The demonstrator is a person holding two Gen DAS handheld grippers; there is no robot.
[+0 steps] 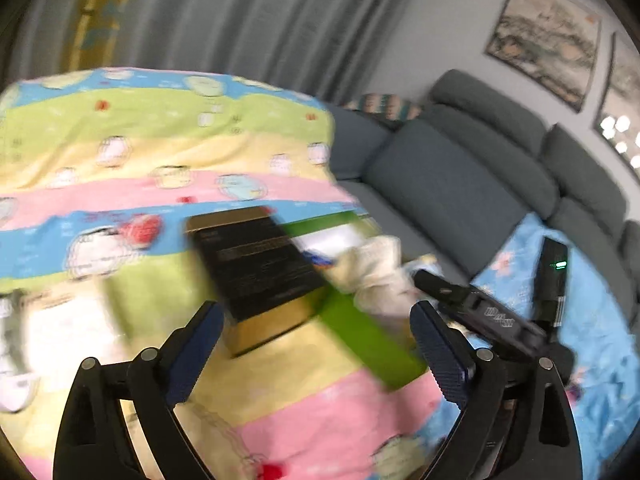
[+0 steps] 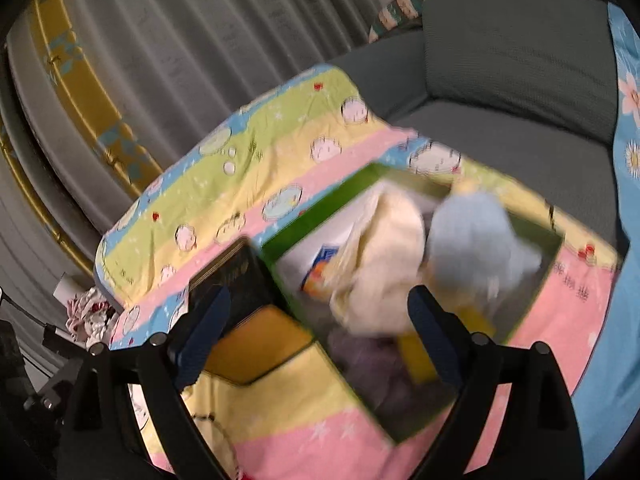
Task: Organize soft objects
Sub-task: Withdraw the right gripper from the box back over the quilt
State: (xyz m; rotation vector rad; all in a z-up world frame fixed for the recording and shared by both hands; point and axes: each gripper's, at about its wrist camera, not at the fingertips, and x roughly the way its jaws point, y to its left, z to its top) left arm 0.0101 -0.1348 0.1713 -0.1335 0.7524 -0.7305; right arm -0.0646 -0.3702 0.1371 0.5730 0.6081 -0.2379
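On the striped blanket, the green box holds the cream cloth and blue cloth. Beside the box lies a black box. Left gripper and right gripper gape wide, empty. Tuck loose edges well inside the green box.

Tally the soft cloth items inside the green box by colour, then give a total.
Cream fluffy cloth: 1
Pale blue fluffy cloth: 1
Purplish-grey cloth: 1
Total in the green cardboard box: 3, though blur may hide more.
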